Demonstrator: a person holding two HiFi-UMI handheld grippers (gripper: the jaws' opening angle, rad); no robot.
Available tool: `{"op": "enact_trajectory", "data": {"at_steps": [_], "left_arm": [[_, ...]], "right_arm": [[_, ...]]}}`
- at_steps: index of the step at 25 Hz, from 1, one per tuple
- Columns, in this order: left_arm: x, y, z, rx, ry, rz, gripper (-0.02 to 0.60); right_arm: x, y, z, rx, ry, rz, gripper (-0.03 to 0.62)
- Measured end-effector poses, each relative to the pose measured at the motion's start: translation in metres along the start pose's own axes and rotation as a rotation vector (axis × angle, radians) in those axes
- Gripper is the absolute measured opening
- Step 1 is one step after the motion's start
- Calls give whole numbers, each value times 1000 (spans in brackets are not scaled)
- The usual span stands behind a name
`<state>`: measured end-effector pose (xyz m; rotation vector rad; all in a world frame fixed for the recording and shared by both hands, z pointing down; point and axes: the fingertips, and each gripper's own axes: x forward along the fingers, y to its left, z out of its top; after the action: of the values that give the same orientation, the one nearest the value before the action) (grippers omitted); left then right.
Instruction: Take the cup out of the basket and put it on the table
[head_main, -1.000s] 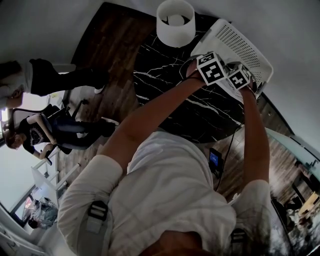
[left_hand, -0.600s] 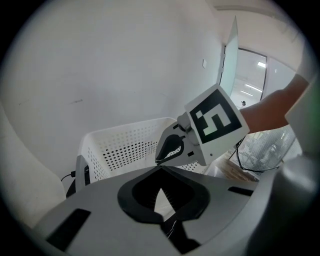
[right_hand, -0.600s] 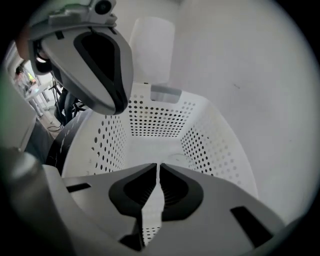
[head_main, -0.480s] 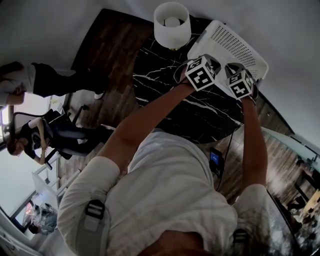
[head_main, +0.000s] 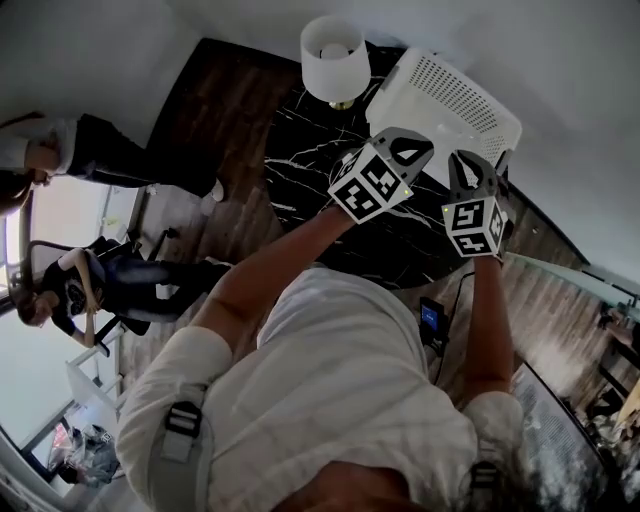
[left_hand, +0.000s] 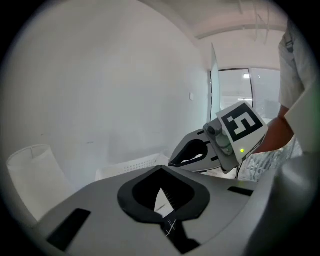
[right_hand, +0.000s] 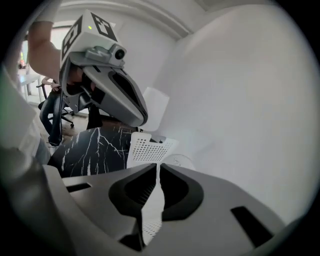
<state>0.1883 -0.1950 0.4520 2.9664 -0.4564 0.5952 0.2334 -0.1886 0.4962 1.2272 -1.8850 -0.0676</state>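
The white perforated basket (head_main: 455, 100) stands at the far right of the black marble table (head_main: 300, 170), close to the wall. No cup shows in the head view. In the right gripper view a pale round shape (right_hand: 177, 161) sits by the basket (right_hand: 147, 147); I cannot tell whether it is the cup. My left gripper (head_main: 430, 148) hangs in the air short of the basket, shut and empty. My right gripper (head_main: 460, 155) is raised beside it, also shut on nothing. The left gripper view looks over the basket's rim (left_hand: 130, 167) at the wall.
A white lamp shade (head_main: 335, 60) stands on the table left of the basket. The wall runs right behind both. The floor around the table is dark wood. People and an office chair (head_main: 120, 270) are at the far left. A small device (head_main: 430, 318) with a cable lies below the table's edge.
Both grippers have come up and back from the basket toward me; a second ago they were over the basket. Nothing came out with them.
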Motion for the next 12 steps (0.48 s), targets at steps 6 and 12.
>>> {"op": "enact_trajectory", "data": {"at_steps": [6,12], "left_arm": [[-42,-36,19,16,-73,-21,6],[-51,-58,17,5,-86,-41,6]], "right_arm": [[-79,17,28,15,-79,-84,28],[-111,27,32,21,-86,-120,28]]}}
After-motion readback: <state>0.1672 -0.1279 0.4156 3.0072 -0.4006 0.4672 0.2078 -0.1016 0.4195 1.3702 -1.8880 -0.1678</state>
